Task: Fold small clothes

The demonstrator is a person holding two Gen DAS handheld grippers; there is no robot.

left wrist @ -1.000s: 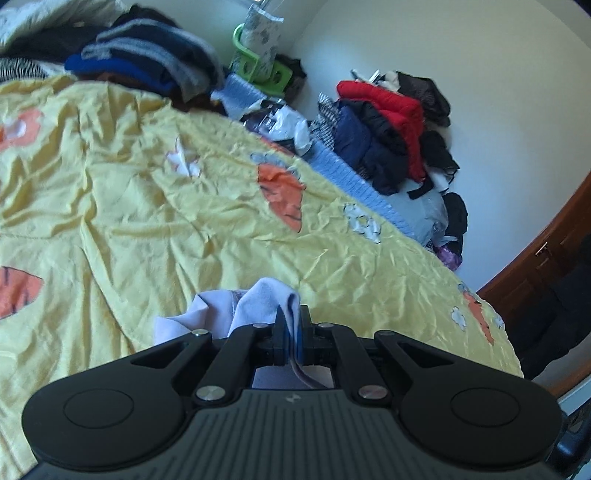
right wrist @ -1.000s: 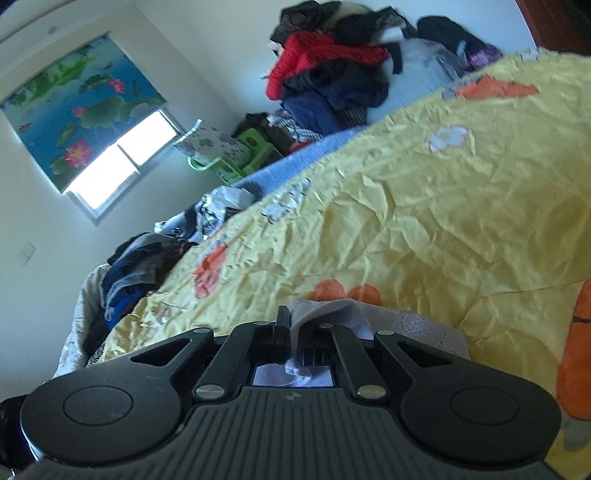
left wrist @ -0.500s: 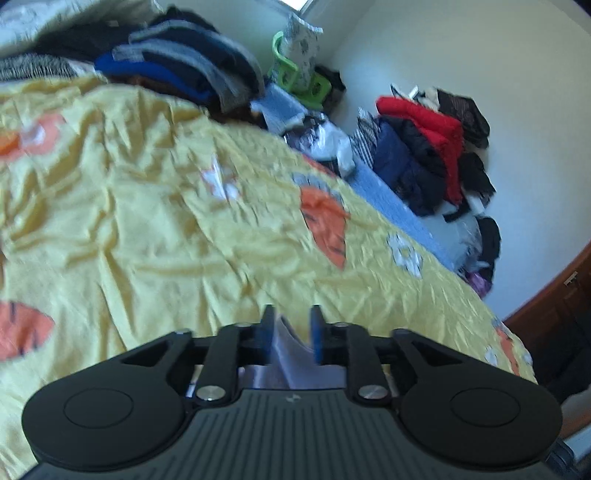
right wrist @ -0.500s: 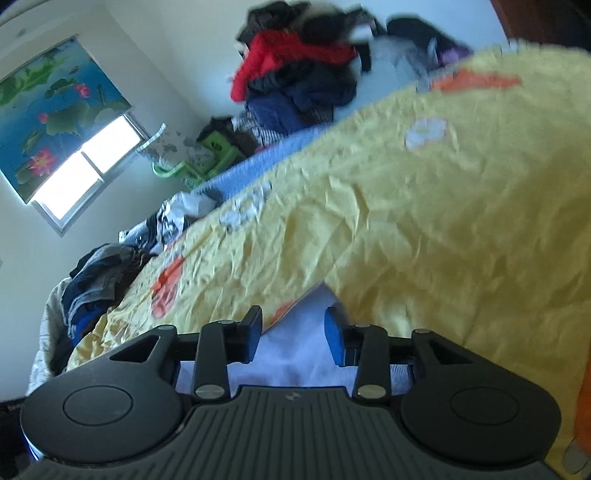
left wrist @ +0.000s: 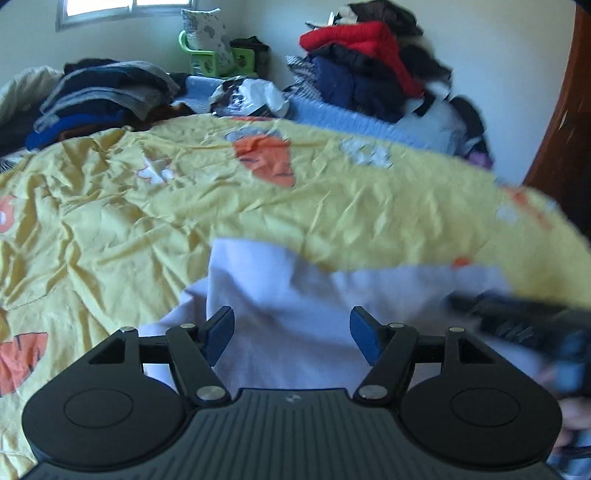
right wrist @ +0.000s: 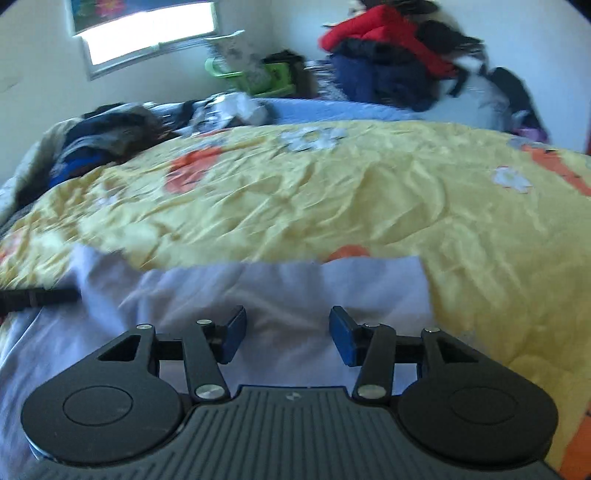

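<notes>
Pale lavender cloth, a small garment (left wrist: 295, 332), spread flat on the yellow bedspread (left wrist: 129, 221) right under both tools. Left gripper (left wrist: 291, 332) just above it, blue pads (left wrist: 364, 338) apart and opening, nothing pinched between them, only the garment lying beneath the gap. Right gripper (right wrist: 287, 334) likewise over the same garment (right wrist: 258, 291), blue pads (right wrist: 341, 338) apart and opening, cloth below but not clamped. In the left wrist view, the blurred black body of the other tool at the right edge, over the garment's right part. In the right wrist view, a thin black bar at the left edge, over the garment's left side. Far edge of the garment roughly straight across, with a raised corner at its left end. Beyond it, wrinkled yellow fabric printed with orange shapes (left wrist: 266, 158) and white flowers (right wrist: 511, 179). Farther back, a blue knitted blanket (left wrist: 354, 118) along the bed's far edge. On the left, a stack of dark folded clothes (left wrist: 103, 96); beside it, crumpled black-and-white fabric (left wrist: 251, 96). Behind, a green plastic item (left wrist: 214, 55) against the white wall, and a heap of red, navy and black clothes (left wrist: 369, 62). Window (right wrist: 147, 29) at top left, bright. Brown wooden furniture (left wrist: 561, 129) at the far right.
</notes>
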